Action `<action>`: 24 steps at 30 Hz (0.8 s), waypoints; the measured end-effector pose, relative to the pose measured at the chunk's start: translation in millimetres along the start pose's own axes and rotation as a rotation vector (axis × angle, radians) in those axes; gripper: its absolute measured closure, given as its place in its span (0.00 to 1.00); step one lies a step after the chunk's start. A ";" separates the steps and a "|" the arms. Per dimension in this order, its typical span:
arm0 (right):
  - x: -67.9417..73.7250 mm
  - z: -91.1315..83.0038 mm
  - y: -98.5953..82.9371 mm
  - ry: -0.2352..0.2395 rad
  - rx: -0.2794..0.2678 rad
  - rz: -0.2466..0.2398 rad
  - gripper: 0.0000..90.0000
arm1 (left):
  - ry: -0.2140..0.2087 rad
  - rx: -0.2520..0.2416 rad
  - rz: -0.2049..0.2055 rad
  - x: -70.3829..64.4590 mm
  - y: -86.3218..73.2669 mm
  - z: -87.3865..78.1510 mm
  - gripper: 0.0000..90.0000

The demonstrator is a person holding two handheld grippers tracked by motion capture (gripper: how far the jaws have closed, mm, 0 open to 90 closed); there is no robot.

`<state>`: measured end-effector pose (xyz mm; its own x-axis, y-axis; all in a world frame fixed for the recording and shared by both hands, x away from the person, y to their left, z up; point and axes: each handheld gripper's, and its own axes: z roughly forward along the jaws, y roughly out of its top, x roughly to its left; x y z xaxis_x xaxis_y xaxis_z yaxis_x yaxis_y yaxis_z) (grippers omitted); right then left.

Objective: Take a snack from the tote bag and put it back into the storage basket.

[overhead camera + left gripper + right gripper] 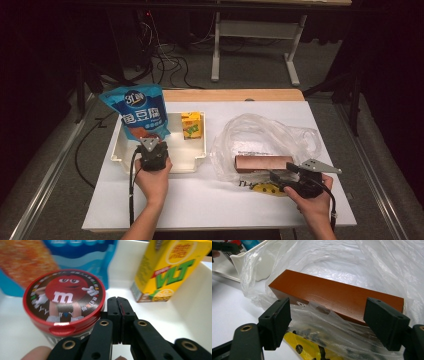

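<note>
Table top (200, 200): white, with a strip of bare wood along the far edge.
Tray (189, 161): white and rectangular, on the left half of the table, nearer the far edge than the near one.
Snack pouch (134, 111): blue with white lettering and an orange picture, standing at the tray's far left corner and rising well above its wall.
Drink carton (191, 125): yellow lemon tea marked VLT in green, upright at the tray's far right corner, just beside the pouch.
Floor: grey carpet beyond the far edge, with black cables (167, 62) and a white metal frame (255, 30).
</note>
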<state>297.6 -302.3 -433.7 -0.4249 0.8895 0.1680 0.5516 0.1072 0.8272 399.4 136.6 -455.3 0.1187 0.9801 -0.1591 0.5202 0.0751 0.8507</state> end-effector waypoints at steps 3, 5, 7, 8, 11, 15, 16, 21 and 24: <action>0.6 0.8 -0.1 0.003 0.003 -0.001 0.25 | 0.009 0.000 -0.023 10.6 -0.7 -1.3 1.00; 0.7 1.1 -0.3 0.004 0.004 -0.001 0.25 | 0.004 0.001 -0.037 17.3 -1.7 -1.0 1.00; 0.9 1.5 -0.5 0.005 0.005 -0.004 0.25 | 0.001 -0.002 -0.044 20.6 -1.3 -0.8 1.00; 0.9 1.5 -0.5 0.005 0.005 -0.004 0.25 | -0.004 -0.004 -0.051 21.8 -0.7 -0.5 1.00; 1.1 1.3 -0.5 0.003 0.004 -0.004 0.25 | -0.008 -0.008 -0.072 24.2 0.8 1.7 1.00; 0.3 0.8 -0.7 0.002 0.004 -0.005 0.25 | -0.036 -0.001 -0.090 28.8 3.4 6.5 1.00; 0.3 0.8 -0.7 0.002 0.004 -0.005 0.25 | -0.036 -0.001 -0.090 28.8 3.4 6.5 1.00; -1.2 0.2 -0.7 0.002 0.004 -0.001 0.25 | -0.003 -0.011 -0.140 47.3 3.7 7.5 1.00; -1.3 0.3 -0.8 0.001 0.005 -0.001 0.25 | 0.015 -0.014 -0.136 53.0 3.4 6.0 1.00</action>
<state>298.0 -303.4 -434.7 -0.4261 0.8890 0.1677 0.5548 0.1104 0.8246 412.5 187.7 -463.8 0.0354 0.9632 -0.2665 0.5190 0.2102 0.8286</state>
